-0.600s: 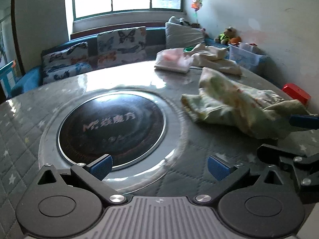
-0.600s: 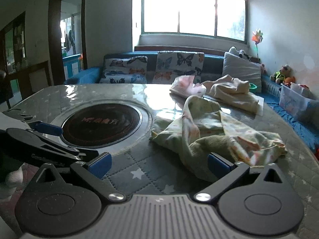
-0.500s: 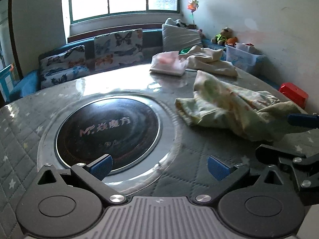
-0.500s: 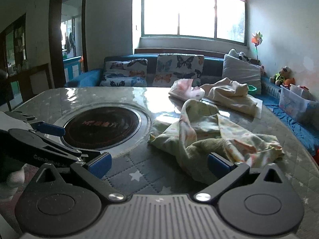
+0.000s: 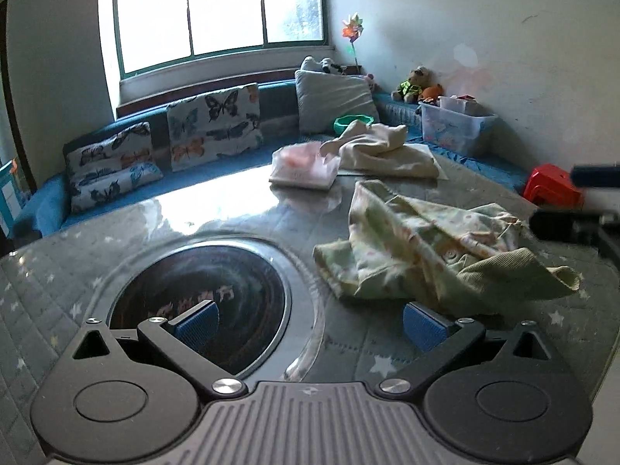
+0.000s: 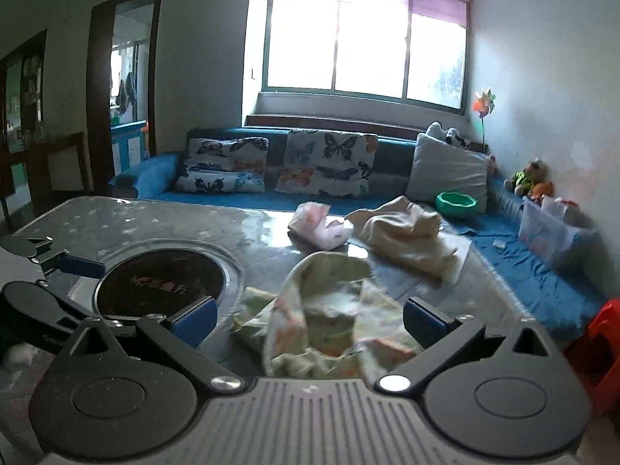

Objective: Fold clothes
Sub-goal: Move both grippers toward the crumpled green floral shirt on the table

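Hovering low over the printed garment (image 6: pixel 329 321), the right gripper (image 6: pixel 308 319) has its blue pads spread wide, with the cloth lying crumpled between and just ahead of them; nothing is pinched. That placement looks like a gripper lined up on the fabric, though whether it is about to take hold or has just let go cannot be settled from this moment. The left gripper (image 5: pixel 310 319) is likewise spread and empty, level above the table (image 5: pixel 372 352), its right pad just beside the garment's near edge and its left pad over the dark round inset (image 5: pixel 197 290).

The garment is an unfolded, rumpled heap on the quilted tabletop, right of the inset. Farther back, near the far edge, lie a pink piece (image 5: pixel 304 166) that looks flat and squared, and a cream piece (image 5: pixel 383 151) loosely bunched beside it, touching or nearly so. Both tools point toward the sofa (image 6: pixel 271 193) and window.
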Tool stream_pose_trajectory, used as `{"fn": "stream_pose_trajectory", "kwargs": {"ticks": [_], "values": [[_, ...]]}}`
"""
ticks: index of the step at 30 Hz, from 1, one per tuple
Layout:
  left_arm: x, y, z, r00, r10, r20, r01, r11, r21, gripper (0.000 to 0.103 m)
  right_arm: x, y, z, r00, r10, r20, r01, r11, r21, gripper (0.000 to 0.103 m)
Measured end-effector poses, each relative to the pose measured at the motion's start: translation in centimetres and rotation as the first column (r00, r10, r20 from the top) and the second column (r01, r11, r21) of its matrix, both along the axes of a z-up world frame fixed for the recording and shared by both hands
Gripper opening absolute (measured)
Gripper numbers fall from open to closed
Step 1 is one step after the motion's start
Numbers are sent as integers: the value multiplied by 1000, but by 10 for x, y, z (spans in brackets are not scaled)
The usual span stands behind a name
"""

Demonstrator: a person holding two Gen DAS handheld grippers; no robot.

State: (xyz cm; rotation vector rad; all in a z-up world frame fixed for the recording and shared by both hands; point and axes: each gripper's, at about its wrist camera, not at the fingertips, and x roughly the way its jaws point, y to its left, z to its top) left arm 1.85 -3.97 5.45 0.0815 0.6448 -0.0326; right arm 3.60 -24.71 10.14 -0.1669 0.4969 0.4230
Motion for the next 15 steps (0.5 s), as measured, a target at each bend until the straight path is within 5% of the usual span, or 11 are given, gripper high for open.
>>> {"fn": "stream_pose_trajectory", "kwargs": {"ticks": [15], "values": [[14,-11,3,998,-53,-21,53,998,24,103,1,-24,-2,1000,7,-14,-10,983,-183,103]]}}
